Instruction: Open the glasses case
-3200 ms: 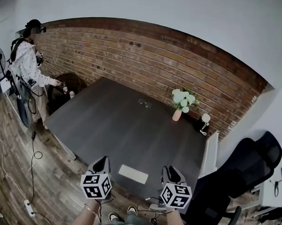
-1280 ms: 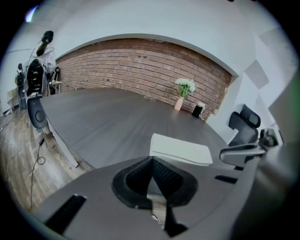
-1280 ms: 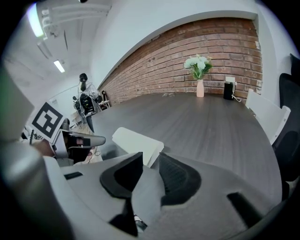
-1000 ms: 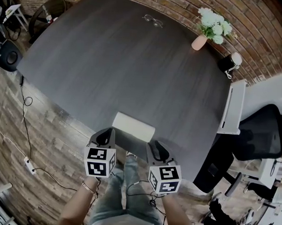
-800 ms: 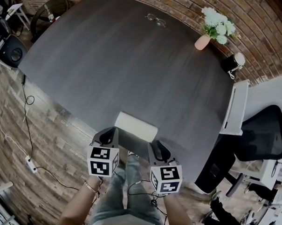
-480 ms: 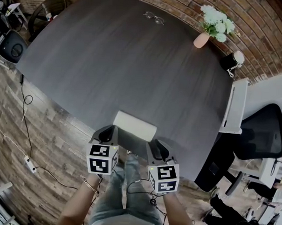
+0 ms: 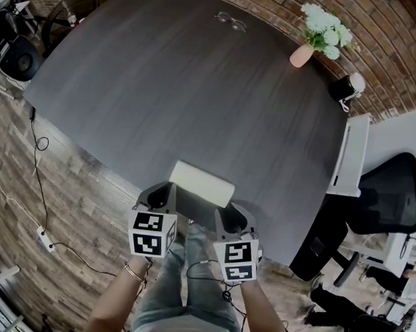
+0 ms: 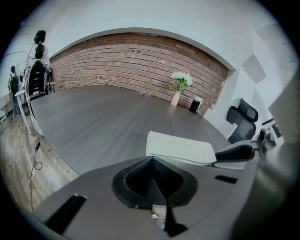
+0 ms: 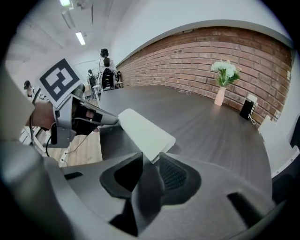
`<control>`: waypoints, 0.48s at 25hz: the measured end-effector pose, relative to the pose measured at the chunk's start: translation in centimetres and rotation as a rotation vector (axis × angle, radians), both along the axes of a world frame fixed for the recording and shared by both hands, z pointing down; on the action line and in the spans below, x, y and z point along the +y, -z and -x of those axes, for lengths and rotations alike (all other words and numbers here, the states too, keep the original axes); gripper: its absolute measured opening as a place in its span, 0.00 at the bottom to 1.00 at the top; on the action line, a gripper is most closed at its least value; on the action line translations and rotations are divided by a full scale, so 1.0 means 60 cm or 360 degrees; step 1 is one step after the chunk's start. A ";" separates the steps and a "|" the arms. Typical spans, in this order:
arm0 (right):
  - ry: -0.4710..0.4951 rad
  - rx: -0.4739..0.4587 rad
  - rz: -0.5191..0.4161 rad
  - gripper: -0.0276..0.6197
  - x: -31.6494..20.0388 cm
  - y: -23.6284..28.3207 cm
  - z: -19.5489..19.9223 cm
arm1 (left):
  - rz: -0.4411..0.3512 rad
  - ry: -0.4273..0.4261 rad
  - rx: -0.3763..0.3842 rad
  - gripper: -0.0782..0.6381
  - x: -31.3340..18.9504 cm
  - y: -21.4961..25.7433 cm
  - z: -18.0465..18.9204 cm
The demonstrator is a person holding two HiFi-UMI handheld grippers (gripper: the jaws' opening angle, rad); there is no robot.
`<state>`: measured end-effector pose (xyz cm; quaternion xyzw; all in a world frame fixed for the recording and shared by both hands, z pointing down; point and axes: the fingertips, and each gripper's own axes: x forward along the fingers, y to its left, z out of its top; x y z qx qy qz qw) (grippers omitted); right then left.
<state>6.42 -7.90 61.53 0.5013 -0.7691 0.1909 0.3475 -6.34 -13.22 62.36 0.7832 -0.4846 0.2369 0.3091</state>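
A white rectangular glasses case [image 7: 202,183] lies shut on the dark table [image 7: 197,92], right at its near edge. My left gripper [image 7: 160,192] sits just off the case's left end, jaws together with nothing between them. My right gripper [image 7: 229,214] is at the case's right end, also shut and empty. In the left gripper view the case [image 8: 180,147] lies just past my left gripper [image 8: 152,160]. In the right gripper view a corner of the case [image 9: 143,129] nearly meets my right gripper [image 9: 150,158].
A pair of glasses [image 7: 230,20] lies at the table's far edge. A pink vase of white flowers [image 7: 304,52] and a small black device [image 7: 343,89] stand at the far right. A white panel [image 7: 353,158] and a black office chair [image 7: 389,204] flank the right side. Cables lie on the wooden floor [image 7: 42,189].
The head view has tilted down onto the near table edge. Both grippers have closed in on the case's two ends, the right one shifting slightly left. The case has not moved.
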 end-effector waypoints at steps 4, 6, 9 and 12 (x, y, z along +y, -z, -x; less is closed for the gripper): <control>0.0002 0.0029 -0.0007 0.22 -0.002 -0.002 0.001 | -0.0001 0.0002 0.0012 0.10 0.000 0.000 0.002; -0.0001 0.0029 -0.0009 0.21 -0.002 -0.002 0.002 | -0.0003 0.0003 0.0014 0.10 0.000 0.000 0.003; -0.0005 0.0017 -0.0007 0.21 -0.002 0.000 0.001 | -0.0009 0.0007 0.0021 0.10 -0.001 0.000 0.002; -0.0010 0.0003 -0.0002 0.21 -0.002 0.003 0.001 | -0.0005 0.0010 0.0039 0.10 0.000 0.001 0.002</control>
